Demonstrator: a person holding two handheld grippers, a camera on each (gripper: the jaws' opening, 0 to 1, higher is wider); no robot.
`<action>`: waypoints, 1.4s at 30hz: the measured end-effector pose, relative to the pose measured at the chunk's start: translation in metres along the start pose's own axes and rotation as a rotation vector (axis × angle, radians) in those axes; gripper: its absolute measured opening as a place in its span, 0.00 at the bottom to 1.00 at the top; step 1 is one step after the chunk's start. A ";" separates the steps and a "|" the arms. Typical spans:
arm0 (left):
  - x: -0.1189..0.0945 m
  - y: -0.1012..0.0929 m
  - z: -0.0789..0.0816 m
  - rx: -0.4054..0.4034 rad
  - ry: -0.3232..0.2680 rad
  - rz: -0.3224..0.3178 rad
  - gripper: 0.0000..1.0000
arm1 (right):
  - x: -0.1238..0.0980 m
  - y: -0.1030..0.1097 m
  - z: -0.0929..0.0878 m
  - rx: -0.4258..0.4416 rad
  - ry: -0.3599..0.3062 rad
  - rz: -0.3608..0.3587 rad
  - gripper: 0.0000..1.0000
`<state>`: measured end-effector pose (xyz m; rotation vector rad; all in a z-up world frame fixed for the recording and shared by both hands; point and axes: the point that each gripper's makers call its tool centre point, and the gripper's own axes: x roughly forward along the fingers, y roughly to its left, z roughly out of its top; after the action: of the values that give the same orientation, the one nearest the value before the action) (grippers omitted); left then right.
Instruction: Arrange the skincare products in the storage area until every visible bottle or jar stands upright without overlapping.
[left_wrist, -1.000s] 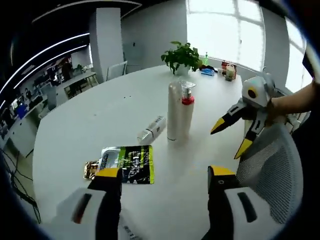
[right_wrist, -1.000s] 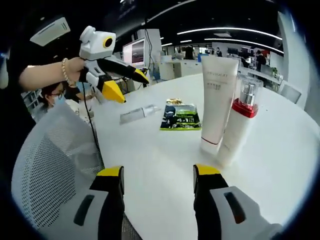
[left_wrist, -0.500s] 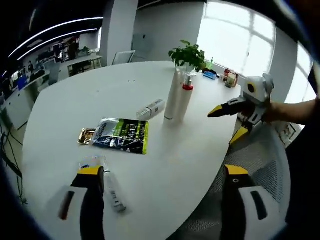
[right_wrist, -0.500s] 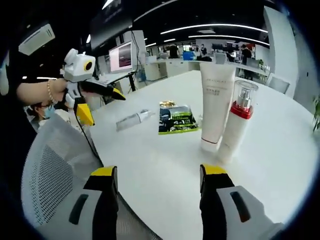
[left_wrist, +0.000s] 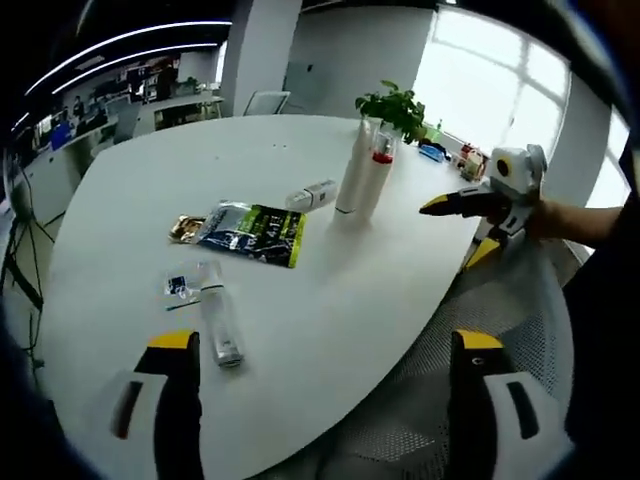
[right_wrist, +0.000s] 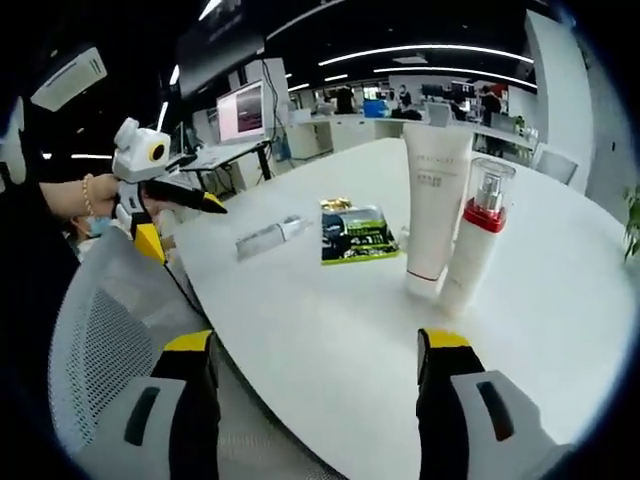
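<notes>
White tube (right_wrist: 435, 215) and red-collared pump bottle (right_wrist: 475, 245) upright side by side, clear tube (left_wrist: 218, 320) lying flat

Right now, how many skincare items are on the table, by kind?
Standing containers: 2, white tube, pump bottle
Lying tubes: 2, small white tube, clear tube
Sachets: 2, green sachet, gold sachet
Total: 6
</notes>
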<state>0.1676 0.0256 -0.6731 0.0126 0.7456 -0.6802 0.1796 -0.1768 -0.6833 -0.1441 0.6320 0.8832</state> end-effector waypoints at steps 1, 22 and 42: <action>-0.001 0.000 0.000 -0.013 -0.010 0.006 0.99 | -0.001 0.000 -0.002 0.004 0.011 0.004 0.84; -0.012 -0.014 0.004 -0.032 -0.039 0.118 0.99 | -0.020 -0.049 -0.006 -0.045 0.014 -0.010 0.99; -0.013 -0.003 -0.002 -0.071 -0.050 0.165 0.98 | -0.028 -0.141 -0.002 -0.205 0.168 -0.084 0.99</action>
<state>0.1577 0.0306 -0.6655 -0.0082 0.7118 -0.4953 0.2727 -0.2867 -0.6883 -0.4305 0.6857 0.8592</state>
